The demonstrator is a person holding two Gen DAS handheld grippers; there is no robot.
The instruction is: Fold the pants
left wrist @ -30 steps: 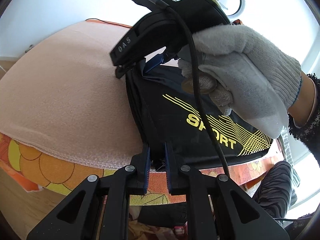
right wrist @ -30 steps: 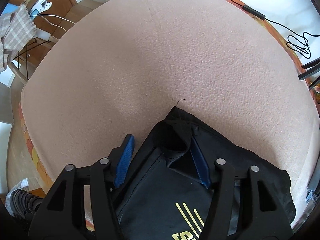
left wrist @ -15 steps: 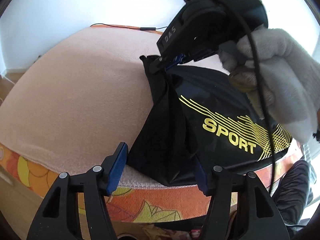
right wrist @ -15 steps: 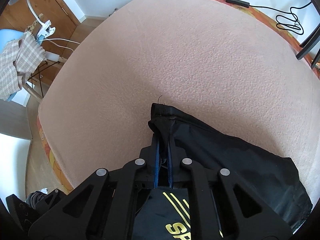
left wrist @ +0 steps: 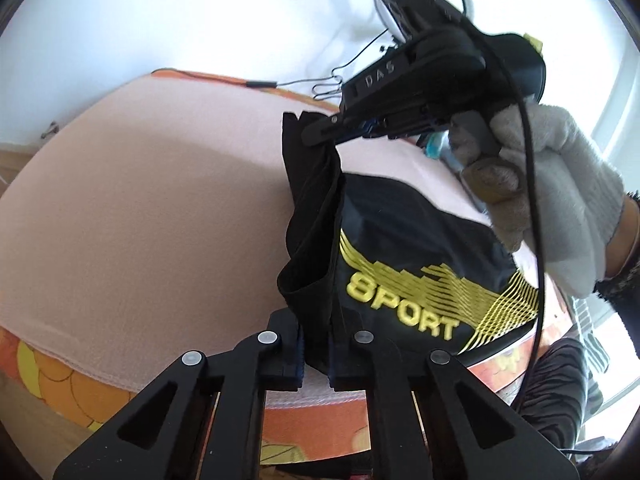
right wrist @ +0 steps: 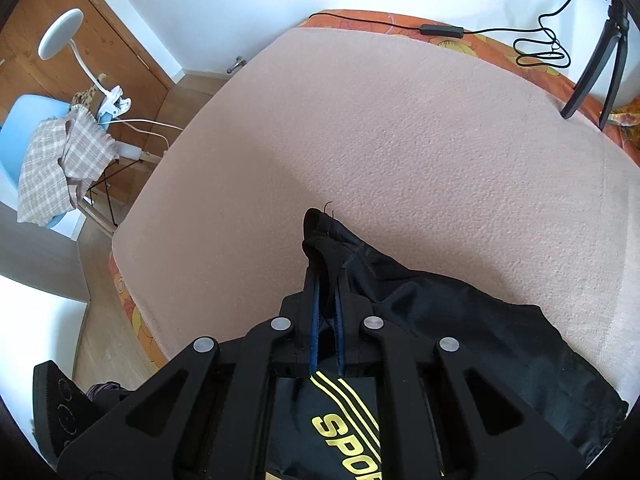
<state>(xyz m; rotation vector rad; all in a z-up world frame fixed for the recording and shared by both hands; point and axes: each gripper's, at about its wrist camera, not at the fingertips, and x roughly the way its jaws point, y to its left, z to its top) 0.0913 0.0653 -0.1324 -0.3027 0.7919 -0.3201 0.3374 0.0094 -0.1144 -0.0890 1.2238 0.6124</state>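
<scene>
Black pants (left wrist: pixel 400 240) with a yellow SPORT print lie on the pink blanket (left wrist: pixel 140 220), near its front edge. My left gripper (left wrist: pixel 315 354) is shut on the pants' near left edge and lifts it. My right gripper (left wrist: pixel 320 136), held by a gloved hand (left wrist: pixel 552 200), is shut on the far corner of the same edge and holds it up. In the right wrist view the pants (right wrist: pixel 460 320) hang from my right gripper (right wrist: pixel 326 300), bunched between the blue pads.
The blanket (right wrist: pixel 400 140) covers an orange flowered bed (right wrist: pixel 520 52). A black cable (right wrist: pixel 540 52) and a tripod (right wrist: pixel 600 72) stand at the far edge. A blue chair with a checked cloth (right wrist: pixel 52 160) and a white clip lamp (right wrist: pixel 64 36) stand left of the bed.
My left gripper, open half a second ago, has shut on the pants' near edge. Both grippers have risen, lifting the left edge of the pants off the blanket.
</scene>
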